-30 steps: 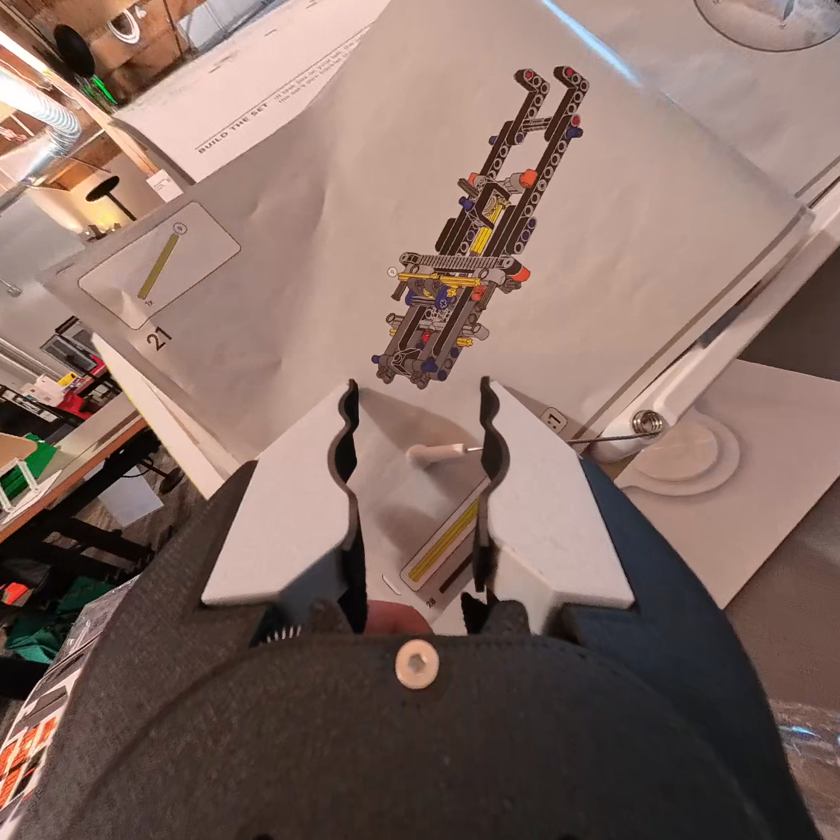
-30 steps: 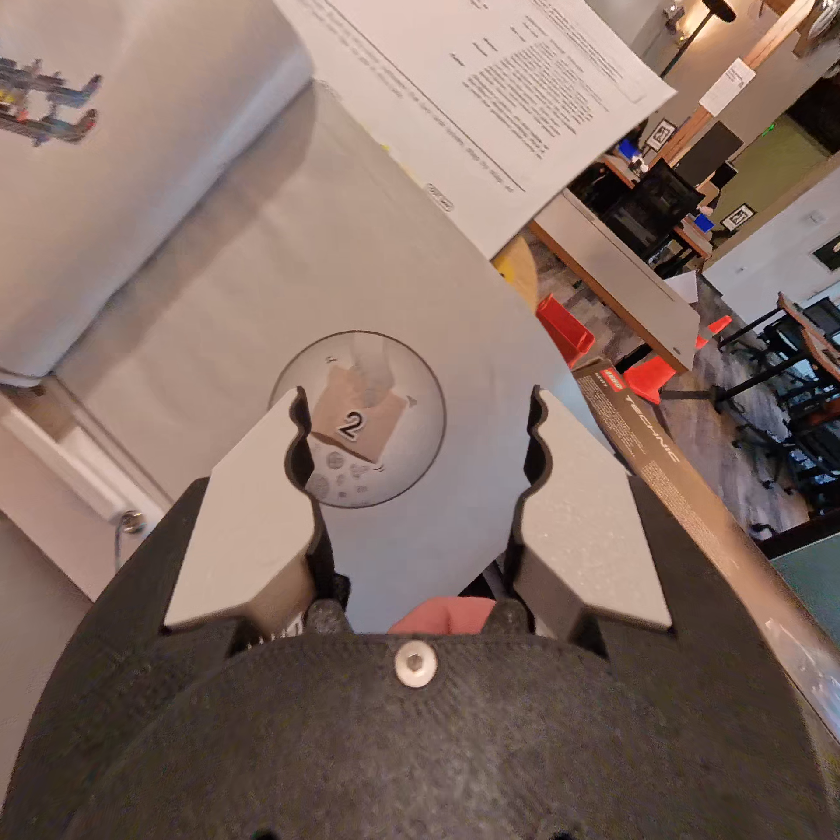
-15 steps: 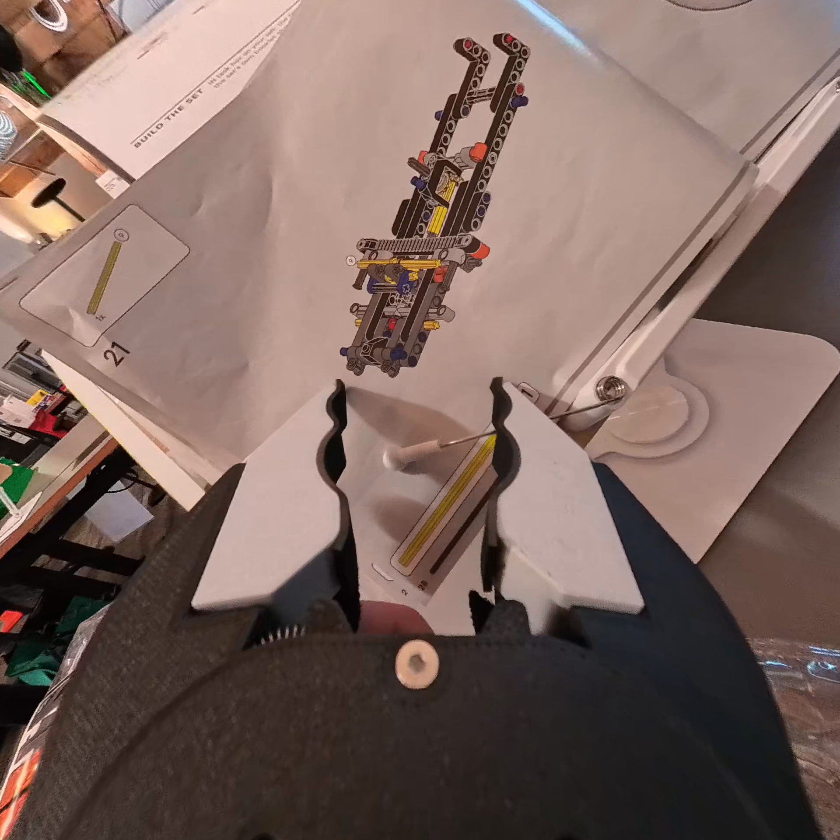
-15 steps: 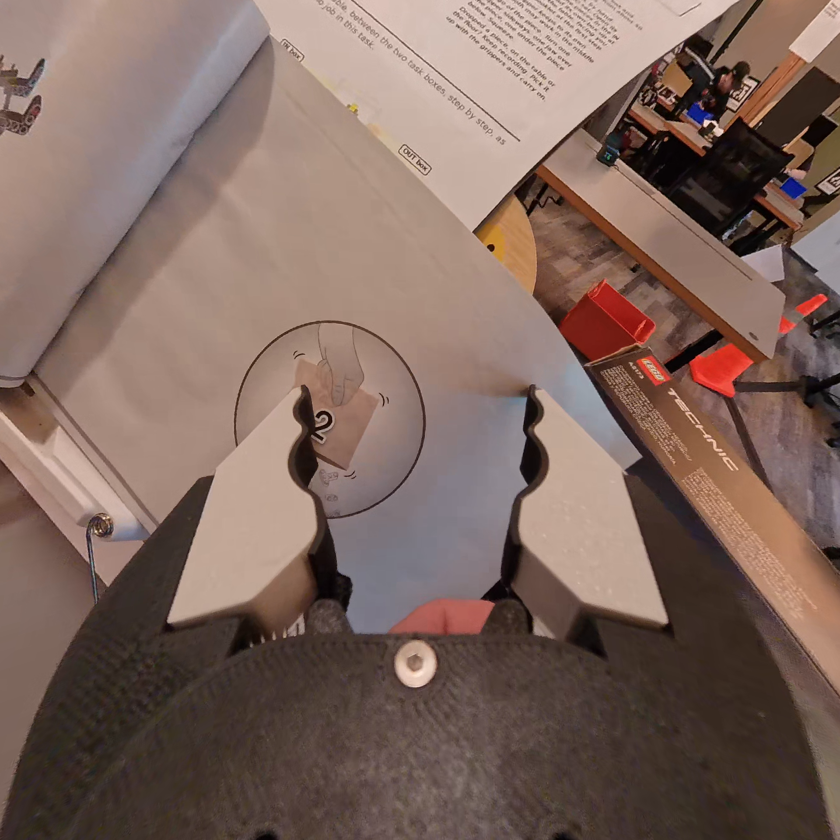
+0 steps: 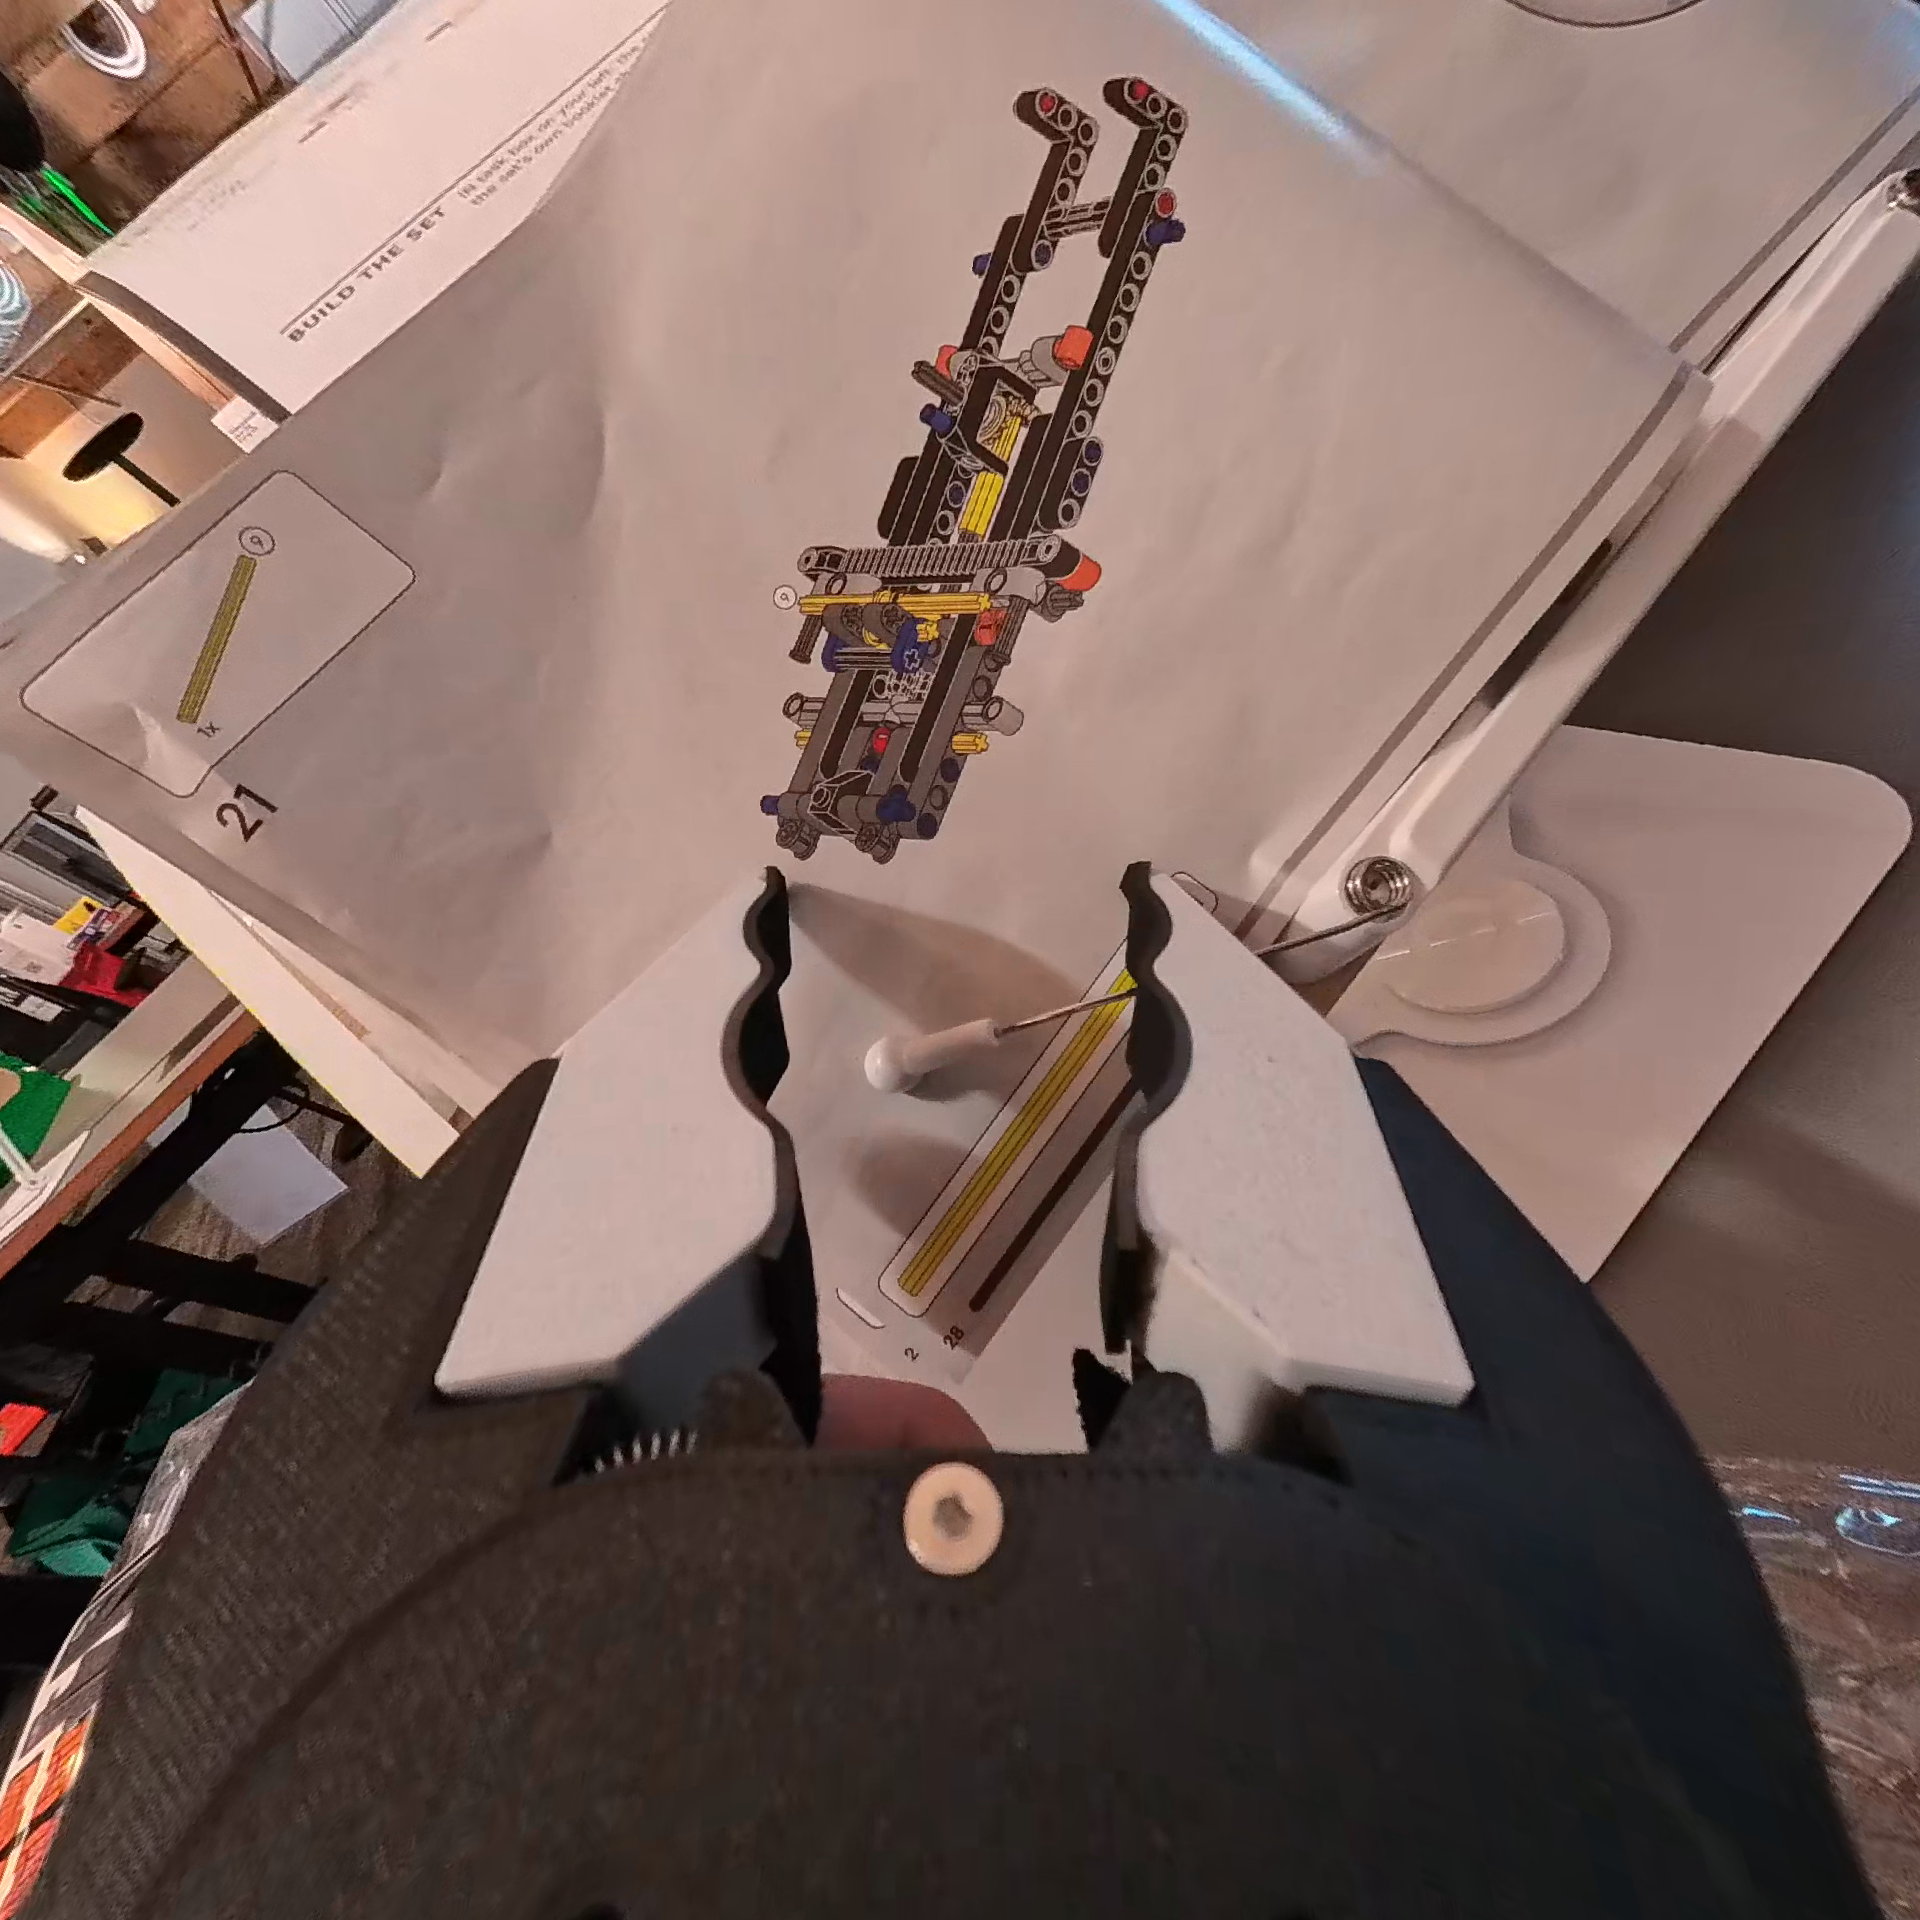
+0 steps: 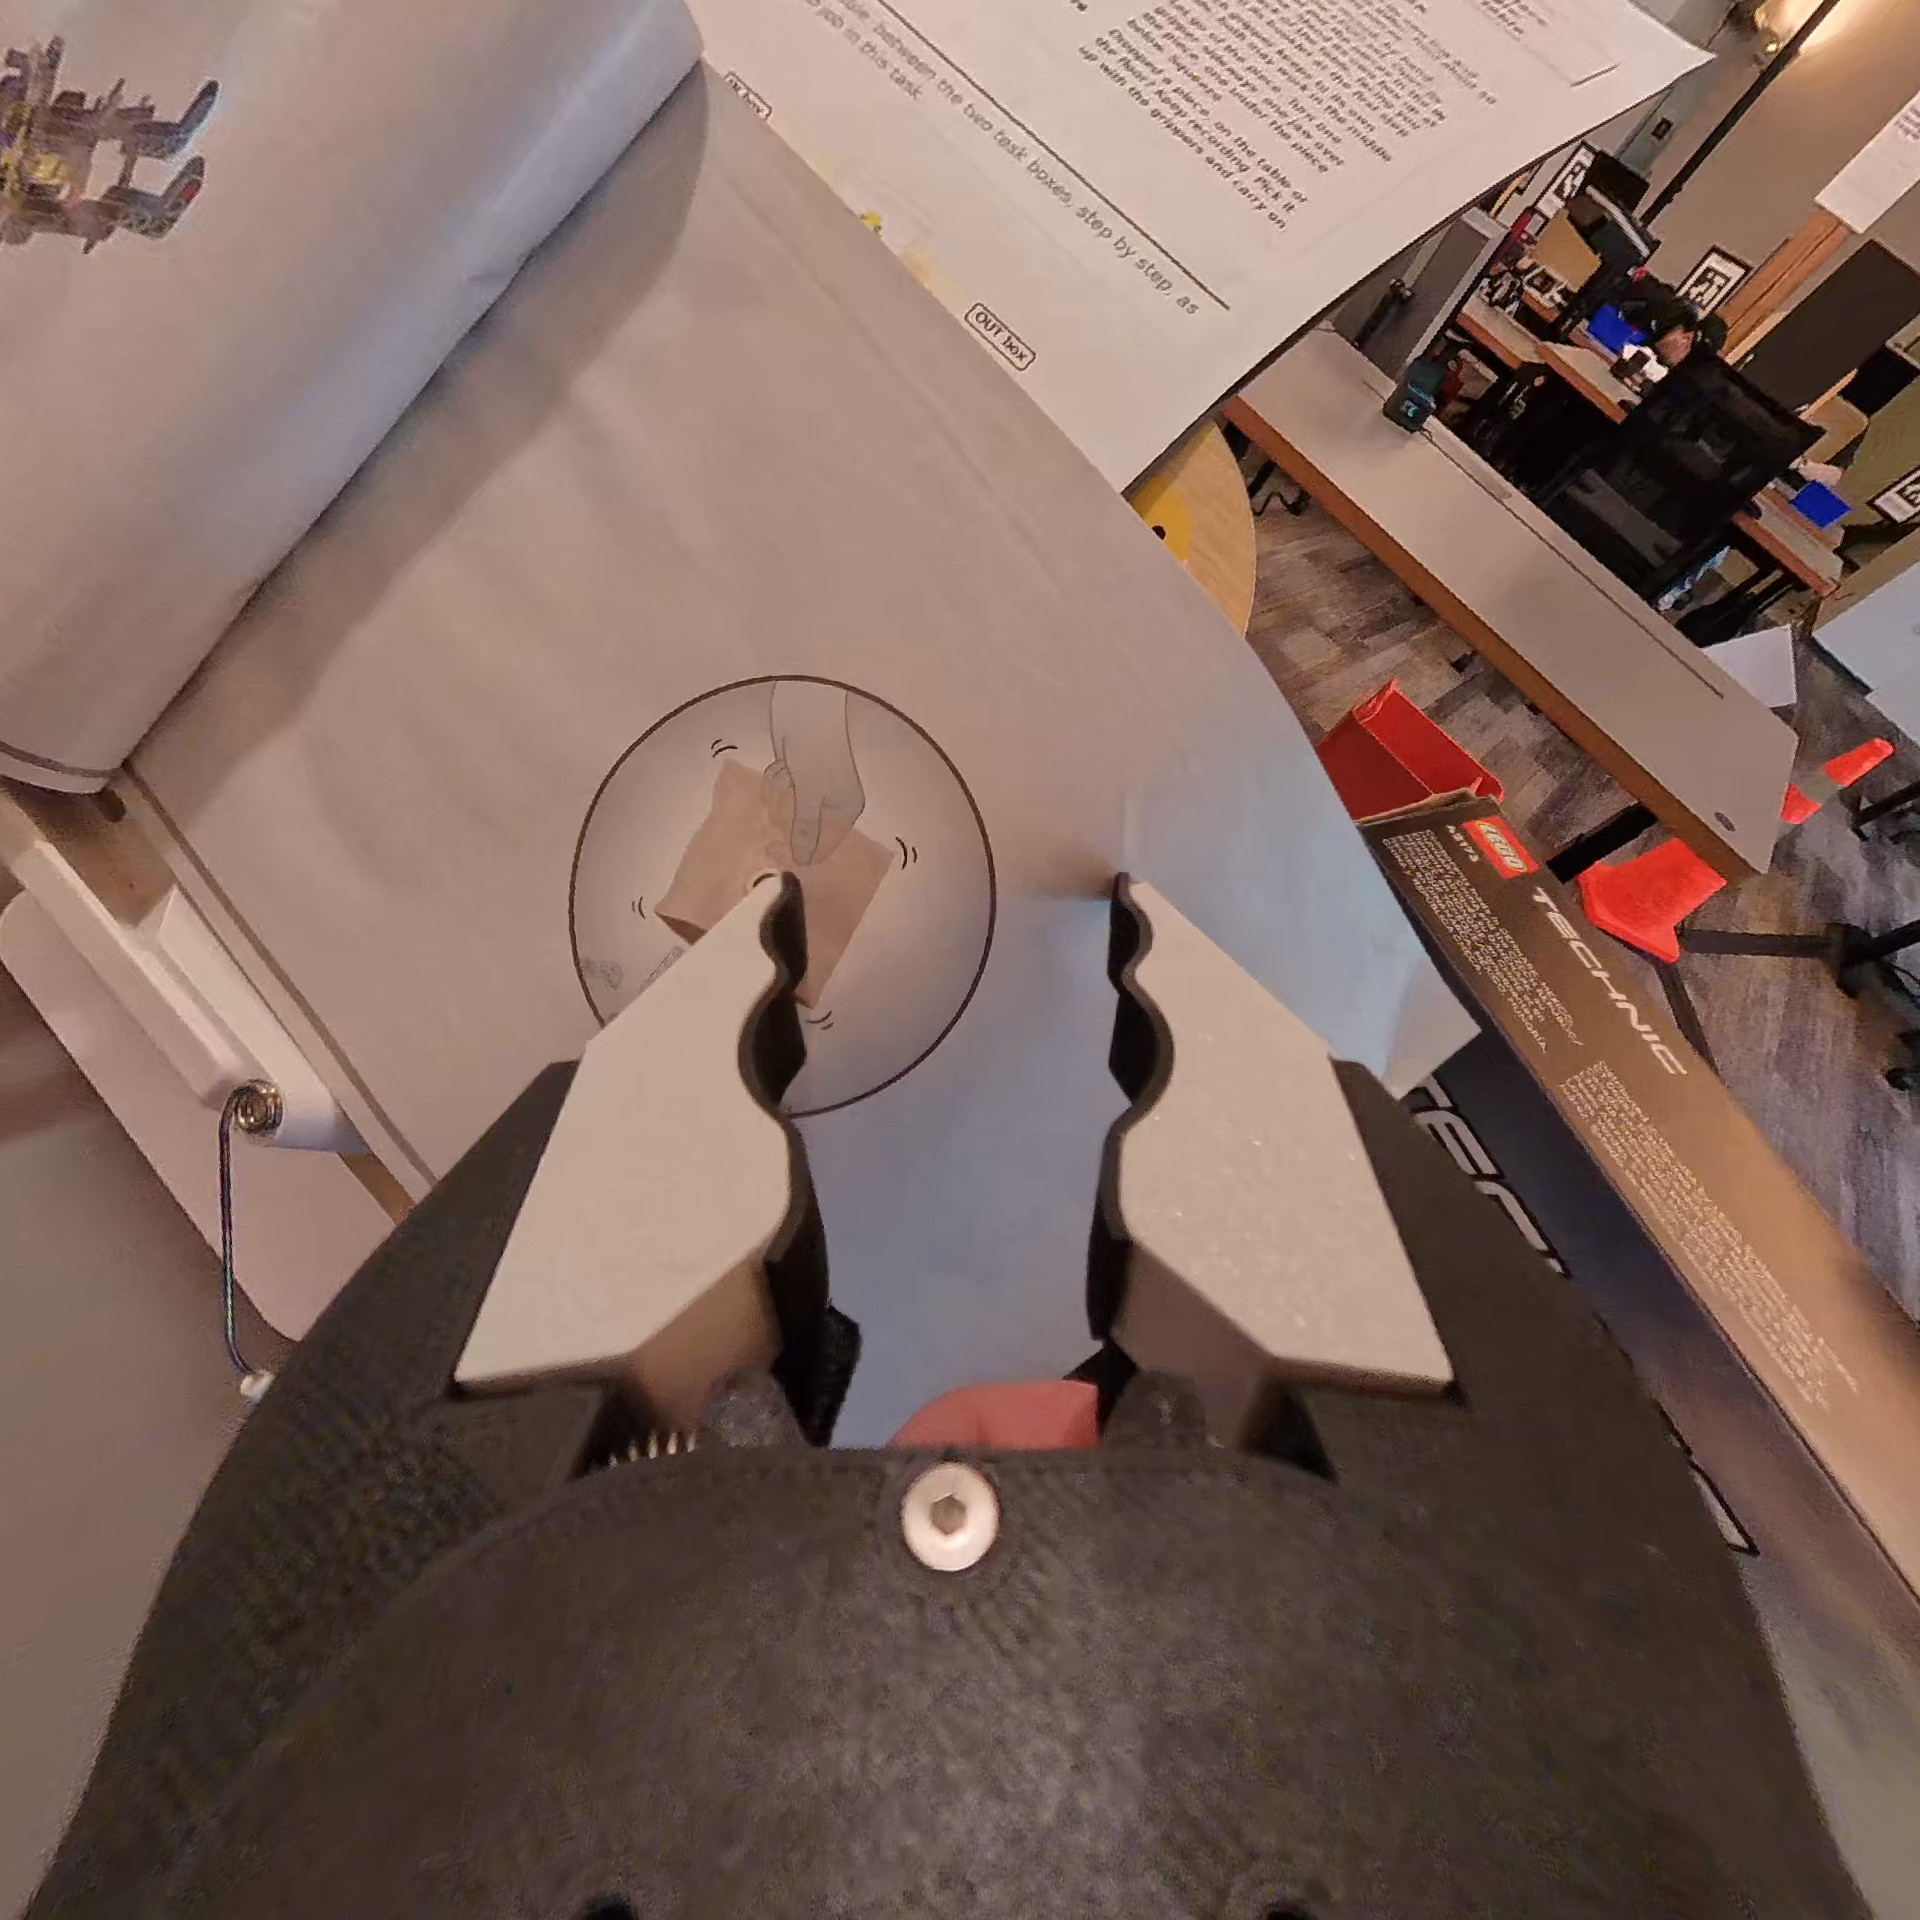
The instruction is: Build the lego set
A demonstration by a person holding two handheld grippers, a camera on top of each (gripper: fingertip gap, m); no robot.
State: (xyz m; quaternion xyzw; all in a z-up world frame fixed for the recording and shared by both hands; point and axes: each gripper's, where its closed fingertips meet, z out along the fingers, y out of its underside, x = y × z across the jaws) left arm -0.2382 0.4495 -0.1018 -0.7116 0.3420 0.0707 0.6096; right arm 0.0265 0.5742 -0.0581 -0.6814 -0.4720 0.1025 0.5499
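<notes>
A: Risks first, quick. Both claws sit right over the instruction booklet (image 5: 644, 436) on its white stand (image 5: 1683, 935). The left claw (image 5: 951, 914) has the wire page clip (image 5: 935, 1051) straight ahead between its fingers. If it pushes forward or closes carelessly it could knock the clip off the page, and my guess is the sheet would spring up.

B: And the right side?

A: The right claw (image 6: 948, 912) straddles the lower part of the right-hand page (image 6: 727, 540), which curves up loose beyond its tips. A pinch too deep could crease or tear the paper, or drag the stand. The other wire clip (image 6: 231, 1226) is well off to that claw's left, not holding that page, so the page looks free to flop.

B: Claw states?

A: Left: parted about halfway, nothing between the pads, touching nothing I can confirm. The clip tip is just beyond the tips, nearer the right finger. Right: parted about the same, also empty; whether a fingertip grazes the paper, can't tell.

B: Where's the lego?

A: No loose bricks or built model in either view. Only the printed drawing of the model (image 5: 987, 488), ahead of and above the left claw's tips. The set's box (image 6: 1621, 1081) lies to the right of the right claw, along the table edge. So, judging from this, it's a page-checking or page-turning step, not assembly.

B: Anything else?

A: An extra printed sheet (image 6: 1195, 135) hangs behind the booklet. Done.
</notes>
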